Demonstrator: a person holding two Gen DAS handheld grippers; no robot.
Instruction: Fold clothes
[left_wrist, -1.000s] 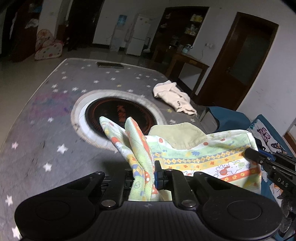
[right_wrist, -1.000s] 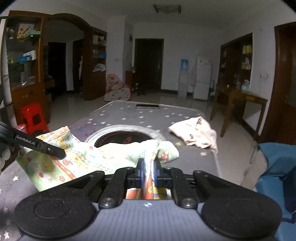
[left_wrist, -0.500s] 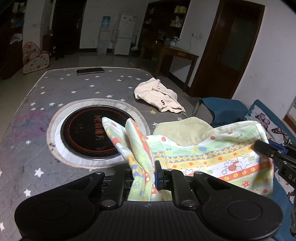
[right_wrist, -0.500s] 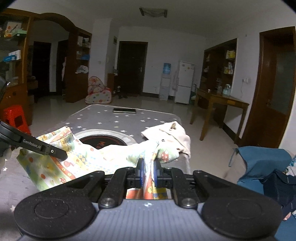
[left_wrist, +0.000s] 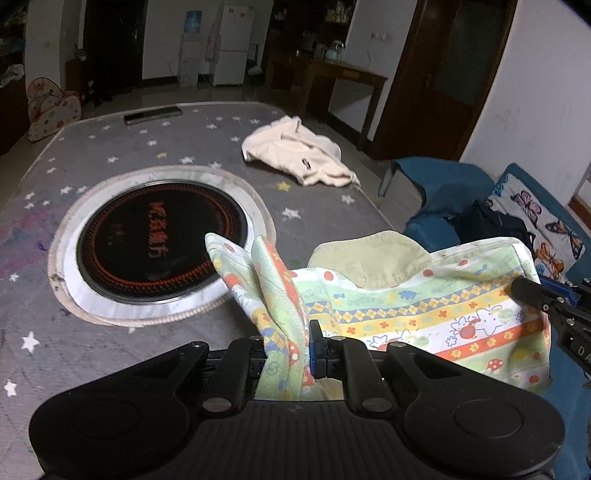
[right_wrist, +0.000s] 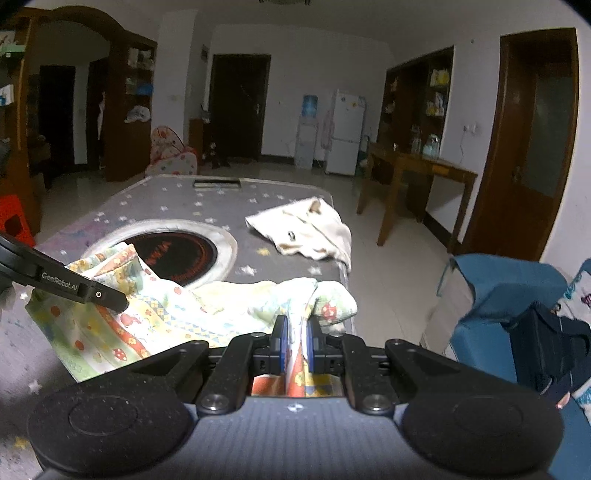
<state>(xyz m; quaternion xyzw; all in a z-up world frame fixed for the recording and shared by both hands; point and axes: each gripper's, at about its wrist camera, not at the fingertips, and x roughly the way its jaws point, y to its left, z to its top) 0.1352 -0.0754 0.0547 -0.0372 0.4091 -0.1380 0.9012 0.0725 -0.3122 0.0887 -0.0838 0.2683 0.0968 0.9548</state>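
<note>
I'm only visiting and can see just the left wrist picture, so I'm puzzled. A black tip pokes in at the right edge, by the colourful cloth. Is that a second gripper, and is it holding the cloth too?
Observer: Yes. In the right wrist view the right gripper is shut on a bunched edge of the patterned garment.
Operator: Is there anything off to the left of the table that my picture misses?
Observer: A red stool stands on the floor there, off the left side of the table.
</note>
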